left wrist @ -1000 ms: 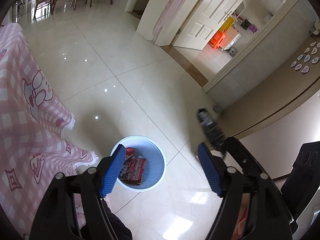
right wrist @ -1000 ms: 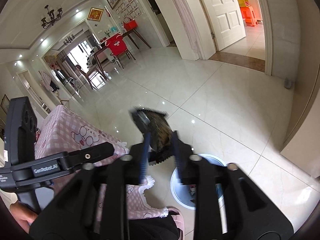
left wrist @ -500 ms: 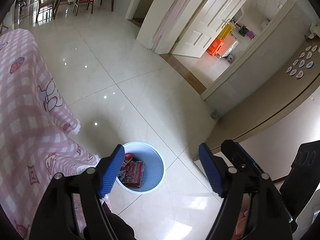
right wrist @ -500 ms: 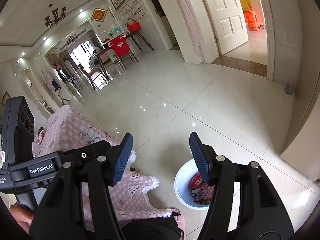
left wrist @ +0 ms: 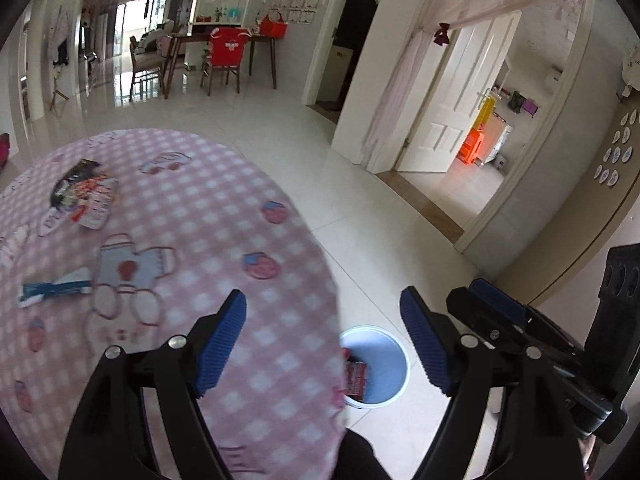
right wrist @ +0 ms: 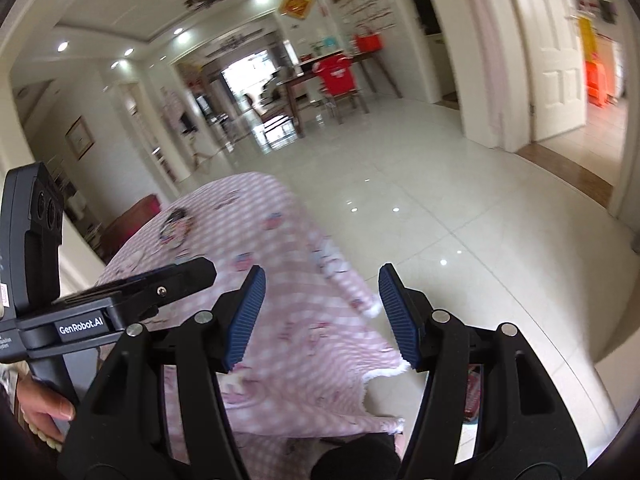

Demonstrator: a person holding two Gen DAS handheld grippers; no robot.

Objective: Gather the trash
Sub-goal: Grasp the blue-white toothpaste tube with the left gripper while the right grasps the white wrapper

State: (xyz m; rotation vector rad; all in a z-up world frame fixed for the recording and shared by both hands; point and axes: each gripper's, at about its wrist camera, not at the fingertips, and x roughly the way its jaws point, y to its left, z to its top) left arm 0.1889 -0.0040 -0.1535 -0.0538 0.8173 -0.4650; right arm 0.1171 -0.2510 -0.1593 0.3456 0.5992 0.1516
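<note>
**Blue bin fed, claws swing back to table**

Right claw (right wrist: 320, 314), which held a dark scrap 1 second ago, is now apart and empty. Left claw (left wrist: 322, 342) is opening, empty. Bin (left wrist: 386, 364) sits on the floor by the table (left wrist: 192, 208); 2 wrappers (left wrist: 86, 196) remain, next pick.

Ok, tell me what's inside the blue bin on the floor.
Inside the blue bin lies a red printed wrapper against its left side. The pink checked tablecloth covers the bin's left edge, hiding anything there.
</note>
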